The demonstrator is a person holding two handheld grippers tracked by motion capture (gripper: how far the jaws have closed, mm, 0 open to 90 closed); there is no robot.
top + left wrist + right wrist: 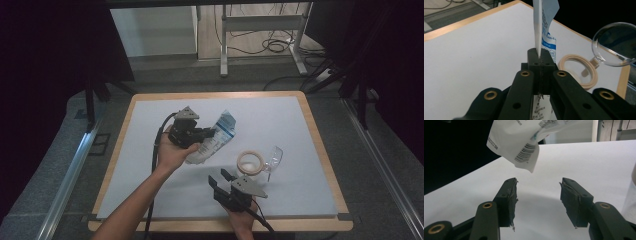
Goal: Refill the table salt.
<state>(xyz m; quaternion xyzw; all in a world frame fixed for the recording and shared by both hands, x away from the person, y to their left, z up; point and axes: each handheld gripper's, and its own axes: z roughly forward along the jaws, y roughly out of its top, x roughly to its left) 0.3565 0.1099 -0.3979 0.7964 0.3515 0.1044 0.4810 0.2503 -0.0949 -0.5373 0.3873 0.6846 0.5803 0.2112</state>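
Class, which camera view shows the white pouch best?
The high view: the white pouch shows almost whole, pinched by the left gripper. The left gripper view gives it edge-on between shut jaws; the right gripper view catches one barcoded corner.

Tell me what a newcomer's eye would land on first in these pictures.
First, the white-and-blue printed pouch held up off the white table near its middle, pinched in the shut left gripper. Next, the cream ring and clear lens lying right of it, with the right gripper open and empty just before them.
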